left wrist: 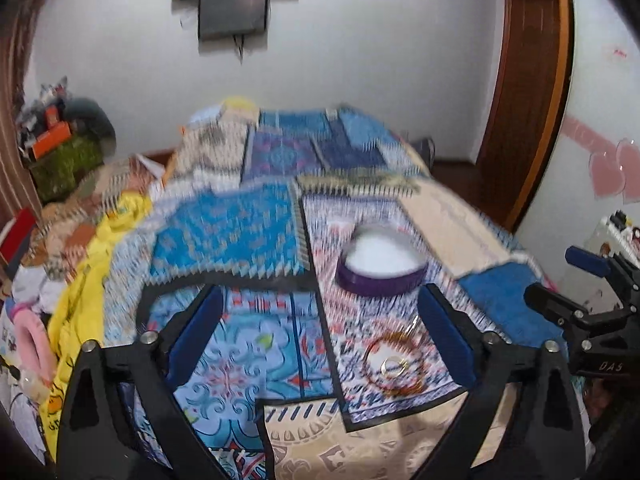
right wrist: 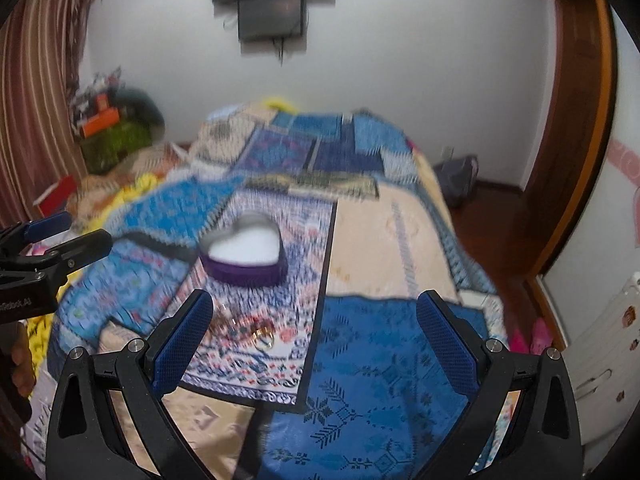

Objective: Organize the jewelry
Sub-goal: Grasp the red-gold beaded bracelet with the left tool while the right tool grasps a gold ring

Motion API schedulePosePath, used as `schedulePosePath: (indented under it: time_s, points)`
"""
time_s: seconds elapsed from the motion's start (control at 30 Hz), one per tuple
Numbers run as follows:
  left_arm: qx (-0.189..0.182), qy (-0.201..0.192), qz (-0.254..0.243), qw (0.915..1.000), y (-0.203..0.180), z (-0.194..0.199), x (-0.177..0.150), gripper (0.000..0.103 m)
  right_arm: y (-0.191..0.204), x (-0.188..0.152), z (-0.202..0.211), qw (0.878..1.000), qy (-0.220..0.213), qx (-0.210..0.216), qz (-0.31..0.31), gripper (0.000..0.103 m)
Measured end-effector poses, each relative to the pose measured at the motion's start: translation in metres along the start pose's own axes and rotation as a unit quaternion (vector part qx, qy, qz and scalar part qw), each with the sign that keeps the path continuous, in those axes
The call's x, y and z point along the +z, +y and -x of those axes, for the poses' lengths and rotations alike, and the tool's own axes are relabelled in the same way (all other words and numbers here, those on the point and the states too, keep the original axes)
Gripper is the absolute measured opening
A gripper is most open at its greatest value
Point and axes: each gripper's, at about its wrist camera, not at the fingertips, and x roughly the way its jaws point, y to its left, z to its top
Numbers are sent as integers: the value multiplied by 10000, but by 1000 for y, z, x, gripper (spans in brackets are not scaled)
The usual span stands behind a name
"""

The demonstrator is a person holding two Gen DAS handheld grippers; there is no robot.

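Purple heart box (left wrist: 380, 276), both claws spread

Patchwork bedspread (left wrist: 248, 236) bearing heart-shaped box (left wrist: 380, 264), bangle (left wrist: 394, 364), ring (right wrist: 264, 338).

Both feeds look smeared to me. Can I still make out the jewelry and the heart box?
Left wrist view: motion blur streaks the bedspread, yet the heart box and bangle stay readable. Right wrist view: similar blur; the ring shows, other pieces beside it smear.
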Motion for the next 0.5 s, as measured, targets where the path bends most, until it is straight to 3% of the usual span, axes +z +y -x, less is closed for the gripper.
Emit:
schedulePosePath:
  time_s: [0.2,0.33,0.43,0.5]
  points:
    - [-392,935,161,9947,7,-48,-19,73,-8,-13,-34,9975,631,306,13,101]
    - [-691,1240,149,9898,3,-63,-29,61,-6,-18,-47,9948,845,553,130,100]
    - [-894,1413,99,9859,-3,-72,-34,45,-3,-20,-56,9926,941,728,236,90]
    - [-979,1491,51,9839,-6,-75,-36,39,0,-22,-60,9906,1032,846,315,78]
